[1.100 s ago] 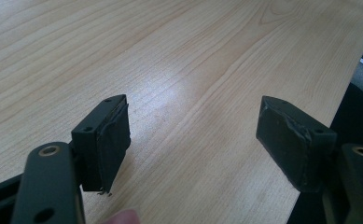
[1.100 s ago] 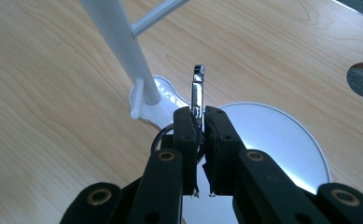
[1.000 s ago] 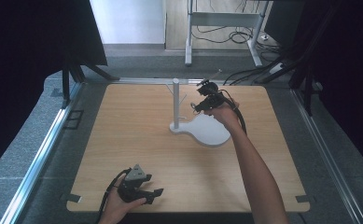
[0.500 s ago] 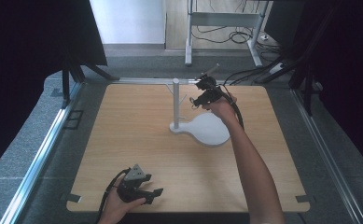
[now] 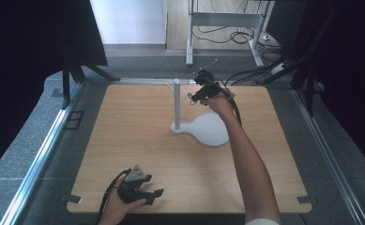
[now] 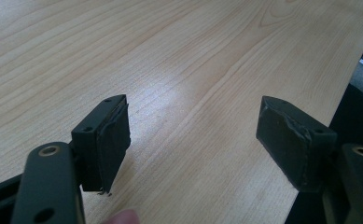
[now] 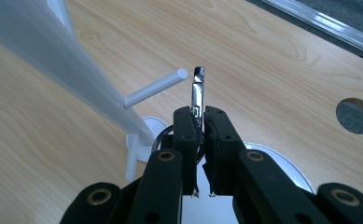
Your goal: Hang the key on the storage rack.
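Right gripper [image 5: 193,97] now higher beside white stand's [image 5: 177,105] peg [image 7: 157,87], fingers [image 7: 186,140] clenched on shiny metal piece [image 7: 197,91]; left gripper [image 5: 153,196] fingers released, lower left.

My right tongs [image 7: 200,135] sit just beside the white stand's upright post [image 5: 177,104], and its short side peg [image 7: 157,87] juts out close to the metal strip [image 7: 197,91] I grip. The stand's flat base [image 5: 210,130] lies under my forearm. To the left of the post the desk [image 5: 133,122] is bare wood, free to cross. My left tongs [image 6: 193,140] stand spread over open desk near the front edge.
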Demonstrator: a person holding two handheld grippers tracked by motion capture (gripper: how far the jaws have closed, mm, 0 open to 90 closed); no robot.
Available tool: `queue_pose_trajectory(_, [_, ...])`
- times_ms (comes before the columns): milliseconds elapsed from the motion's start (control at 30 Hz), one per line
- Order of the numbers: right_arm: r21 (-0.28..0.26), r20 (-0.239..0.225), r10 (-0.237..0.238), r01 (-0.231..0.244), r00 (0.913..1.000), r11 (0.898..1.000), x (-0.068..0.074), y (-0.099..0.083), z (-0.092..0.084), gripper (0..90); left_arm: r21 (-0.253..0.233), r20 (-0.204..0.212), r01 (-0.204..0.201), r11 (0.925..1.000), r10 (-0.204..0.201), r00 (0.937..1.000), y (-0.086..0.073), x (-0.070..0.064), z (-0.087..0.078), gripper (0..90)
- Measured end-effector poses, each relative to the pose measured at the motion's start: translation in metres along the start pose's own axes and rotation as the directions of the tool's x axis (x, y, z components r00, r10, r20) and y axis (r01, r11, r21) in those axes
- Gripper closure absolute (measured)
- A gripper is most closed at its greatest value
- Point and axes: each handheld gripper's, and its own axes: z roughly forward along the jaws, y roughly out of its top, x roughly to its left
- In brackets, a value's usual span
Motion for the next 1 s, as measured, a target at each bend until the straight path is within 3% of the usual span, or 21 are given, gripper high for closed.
queue_pose_trajectory(300, [-0.011, 0.004, -0.005, 0.005, 1.0000, 1.000, 0.004, 0.002, 0.002, 83.7, 0.001, -0.001, -0.002, 1.0000, 0.002, 1.0000, 0.000, -0.001, 0.002, 26.3])
queue_pose_trajectory(667, [-0.020, -0.007, -0.045, 0.045, 0.9990, 0.999, 0.017, -0.001, 0.002, 83.7, 0.014, 0.001, -0.006, 0.9999, 0.006, 1.0000, -0.001, -0.002, 0.005, 26.3])
queue_pose_trajectory(1000, [-0.023, -0.048, -0.068, 0.067, 0.9965, 0.998, 0.028, -0.014, 0.012, 83.4, 0.028, 0.002, -0.013, 0.9995, 0.013, 0.9999, -0.001, -0.003, 0.008, 26.3])
